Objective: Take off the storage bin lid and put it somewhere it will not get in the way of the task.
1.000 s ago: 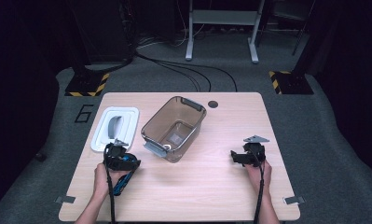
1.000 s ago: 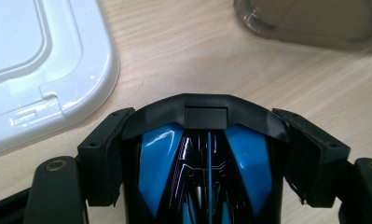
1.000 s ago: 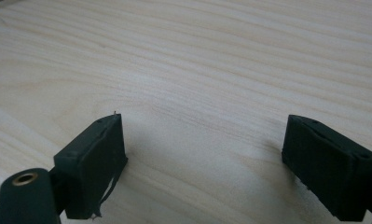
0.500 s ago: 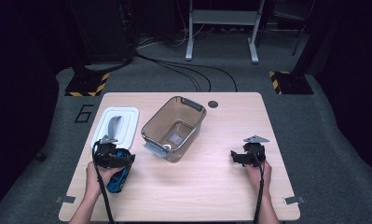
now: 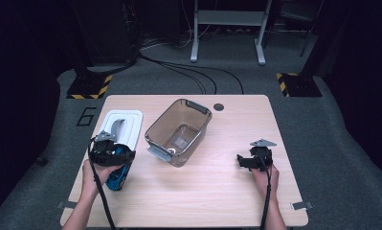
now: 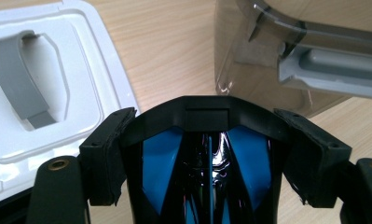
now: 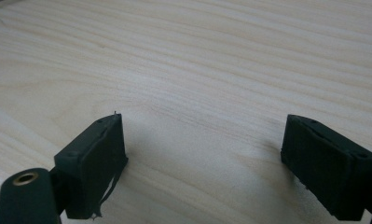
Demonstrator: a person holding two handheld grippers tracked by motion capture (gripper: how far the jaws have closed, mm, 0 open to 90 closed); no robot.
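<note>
Wooden table (image 5: 217, 191) is holding a clear bin (image 5: 179, 132). Left gripper (image 5: 113, 154) is squeezing a blue toy car (image 5: 117, 176), and the bin is sitting just right of it. Right gripper (image 5: 243, 162) is waiting open with nothing in it.

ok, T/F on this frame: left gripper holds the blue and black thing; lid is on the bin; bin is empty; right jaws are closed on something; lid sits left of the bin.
1. The left gripper holds the blue and black thing. True: its pads press on it from both sides.
2. The lid is on the bin. False: it lies flat on the table beside the bin.
3. The bin is empty. True, as far as its clear walls show in the high view.
4. The right gripper is closed on something. False: the jaws stand apart over bare wood.
5. The lid sits left of the bin in the high view. True.
</note>
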